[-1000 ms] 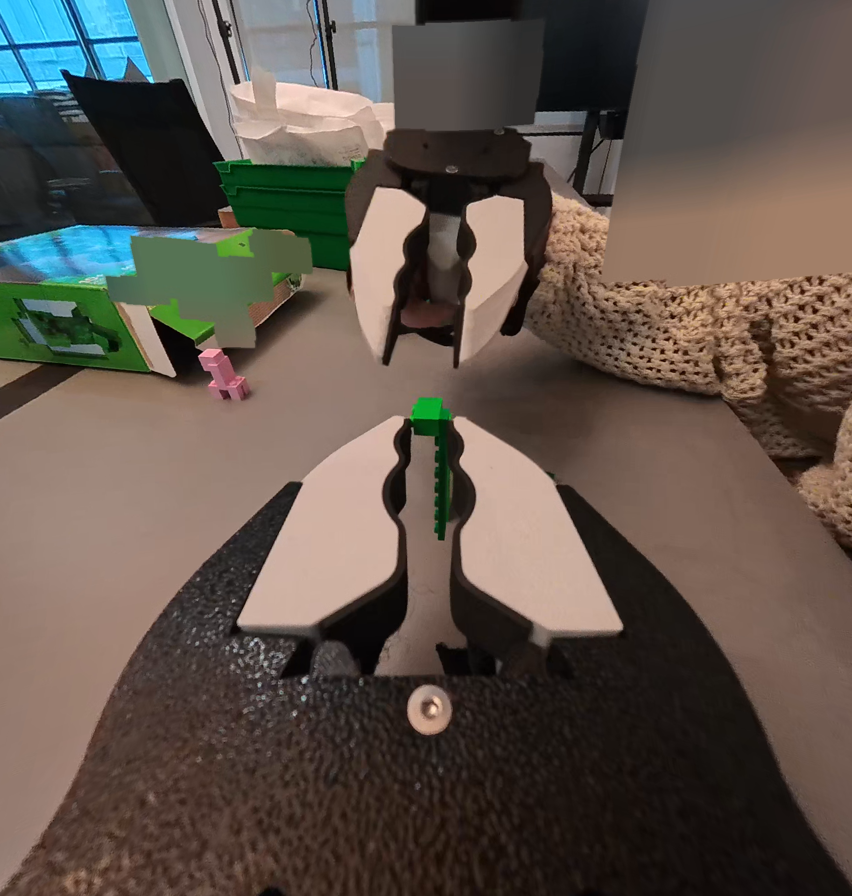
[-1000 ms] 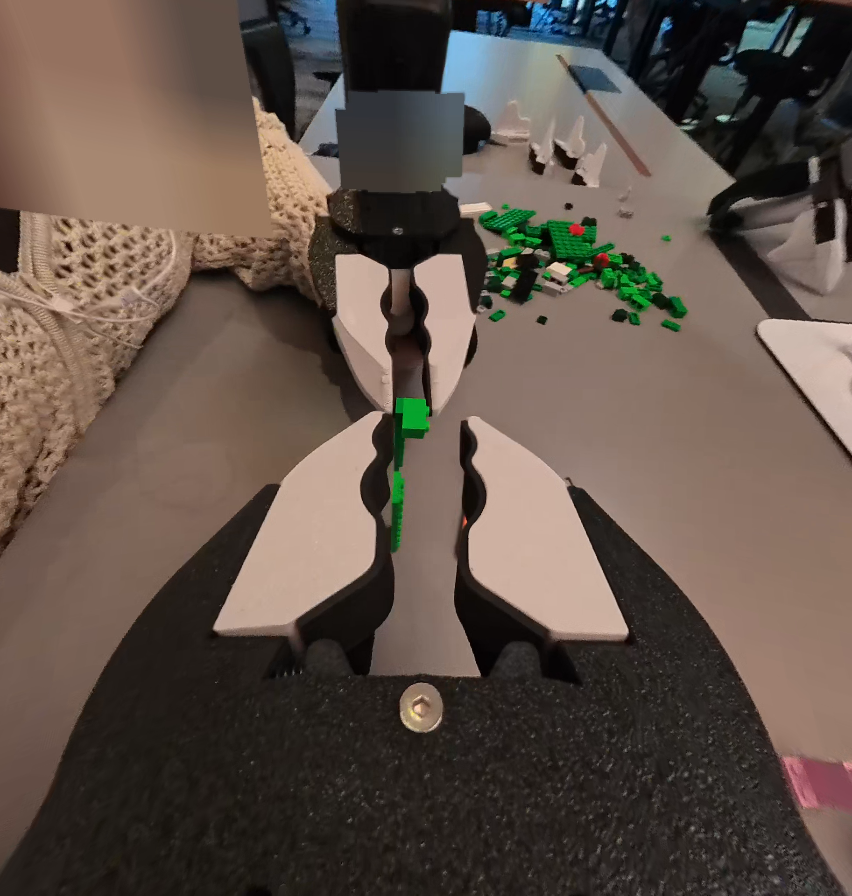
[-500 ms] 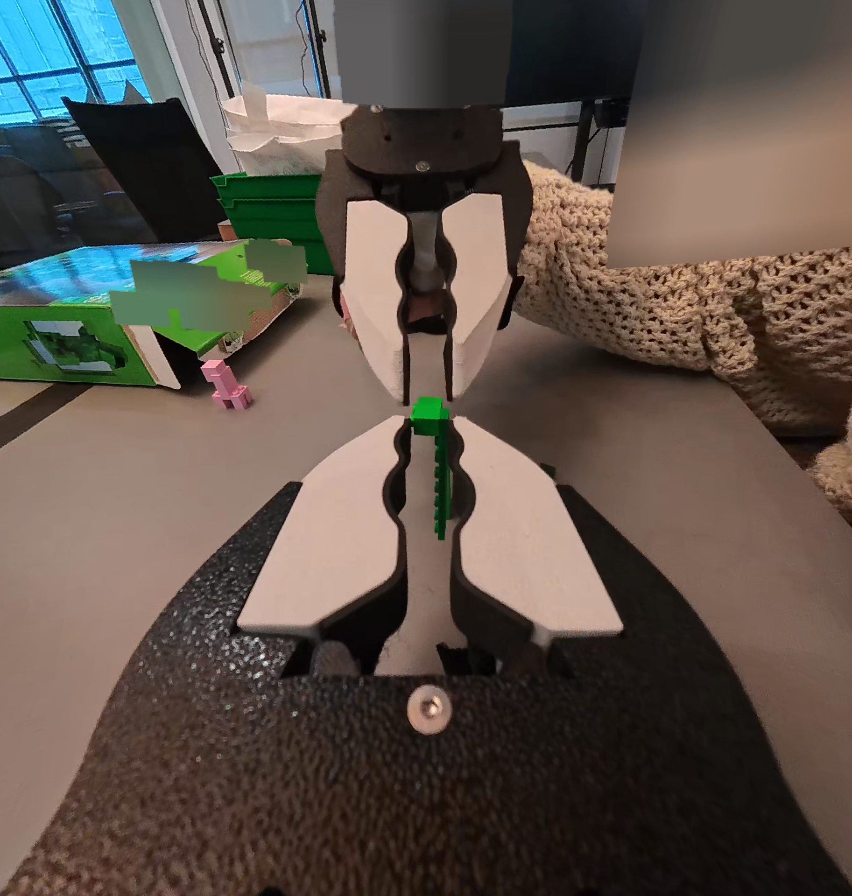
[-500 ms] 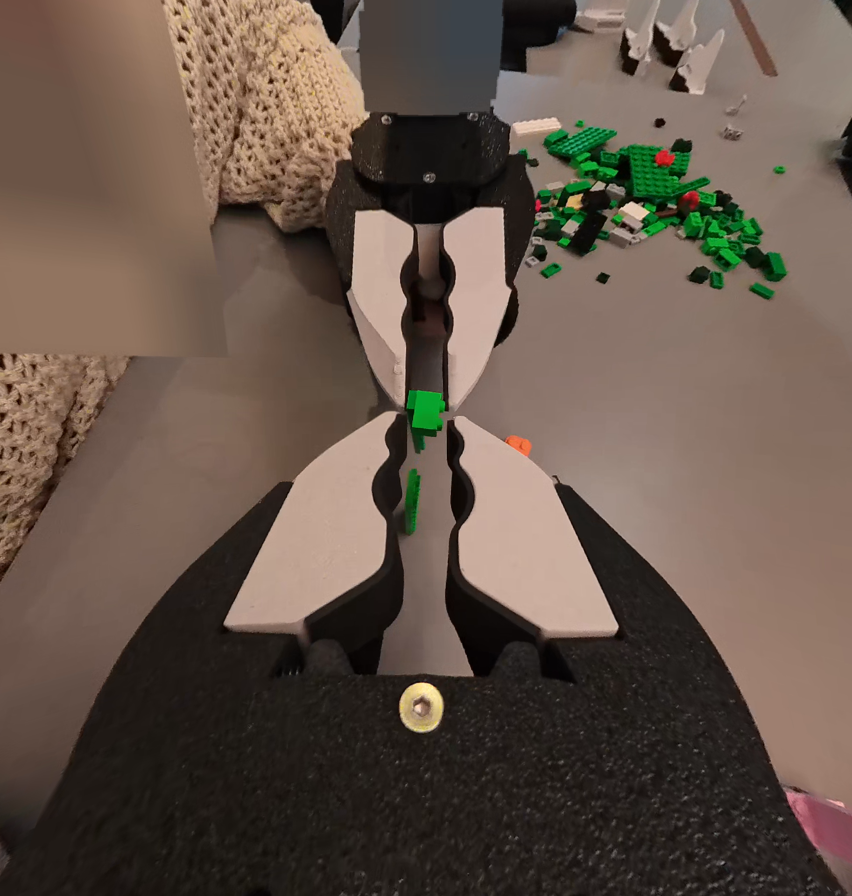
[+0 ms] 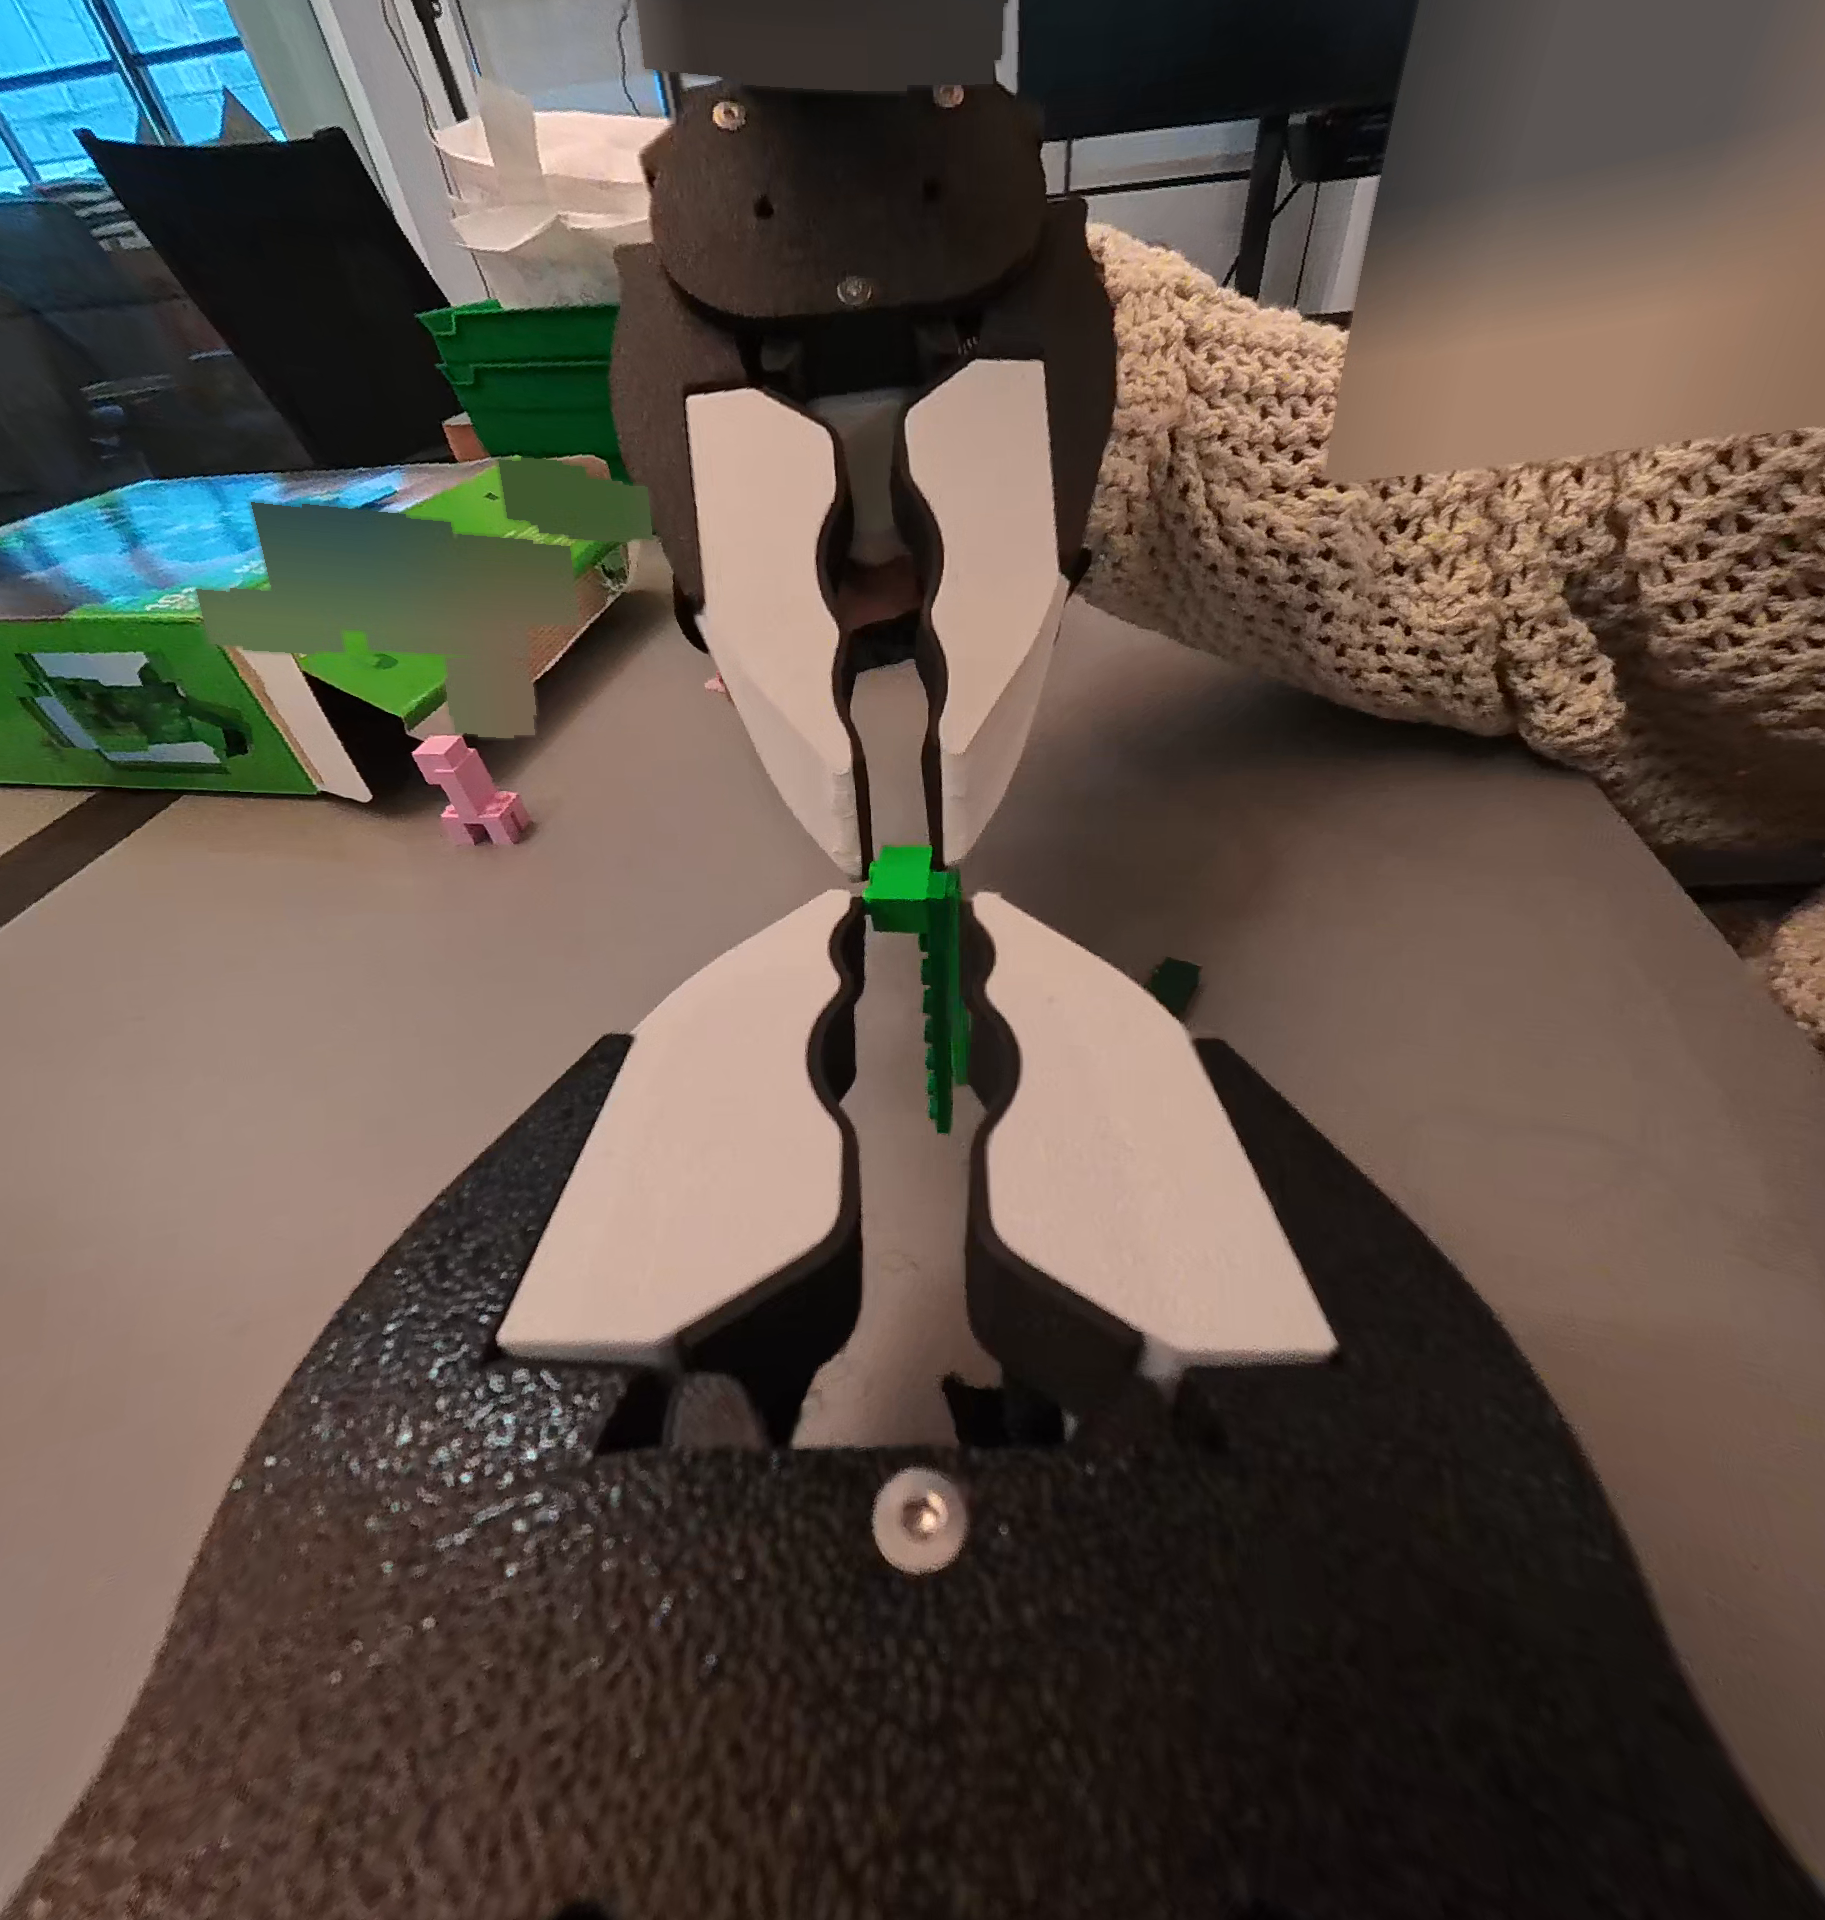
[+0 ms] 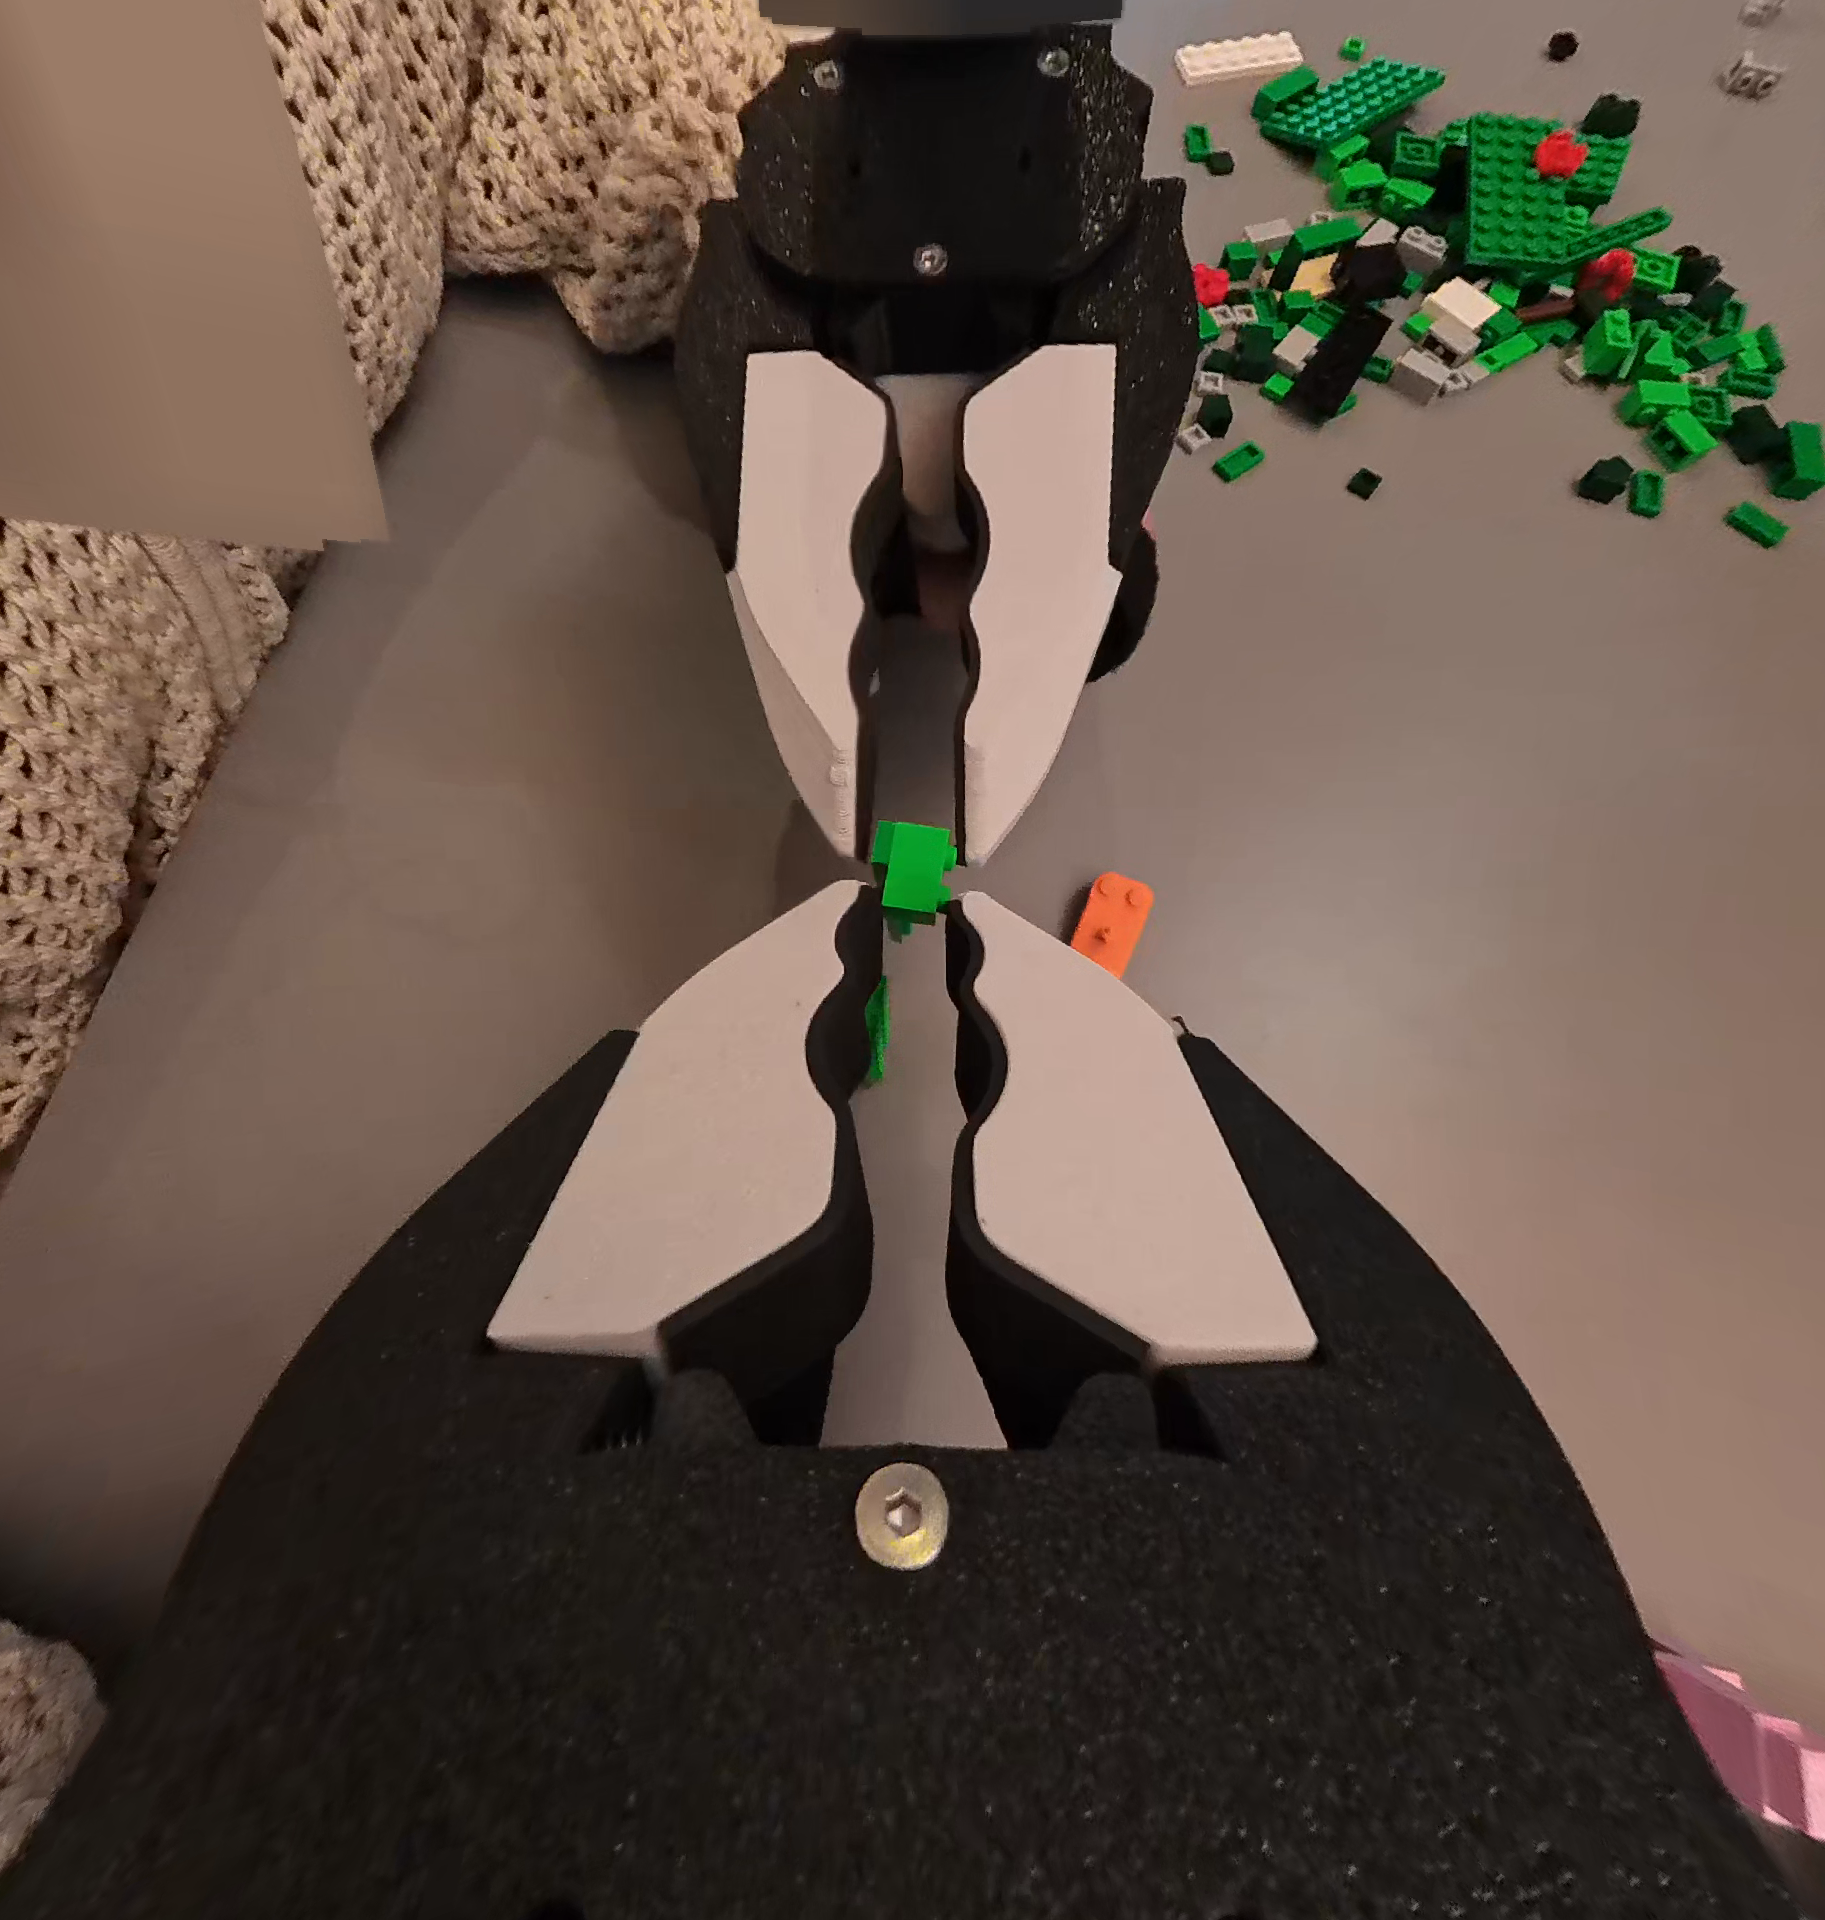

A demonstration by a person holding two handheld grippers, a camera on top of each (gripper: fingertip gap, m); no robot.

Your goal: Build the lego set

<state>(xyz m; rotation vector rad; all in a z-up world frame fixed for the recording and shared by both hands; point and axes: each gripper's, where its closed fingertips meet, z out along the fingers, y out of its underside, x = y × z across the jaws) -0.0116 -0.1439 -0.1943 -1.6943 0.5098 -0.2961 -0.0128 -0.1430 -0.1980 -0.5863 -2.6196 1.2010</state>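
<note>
Tools meet tip to tip above a grey counter (image 5: 264, 1039), one held in each hand. In the left wrist view, the left tool (image 5: 913, 914) is nearly closed on a thin green lego plate (image 5: 944, 1018), held on edge and resting against its right finger. A small bright green brick (image 5: 900, 885) sits at the plate's far end, between the tips of both tools. The right tool (image 5: 900, 847) comes in from the opposite side, its fingers narrowed to a slim gap around that brick. In the right wrist view the same brick (image 6: 913, 868) shows pinched between the two tools' tips; whether the right tool truly grips it or only presses it cannot be told.

Judging by what lies around, the build is at an early stage. A large heap of loose pieces (image 6: 1510, 281), mostly green with some white, black and red, sits well apart across the counter. An orange piece (image 6: 1114, 920) lies just beside the right tool. A small pink figure (image 5: 472, 795) stands near the green set box (image 5: 108, 675), apparently finished. A person's knitted sleeve (image 5: 1459, 613) rests along the counter edge.
</note>
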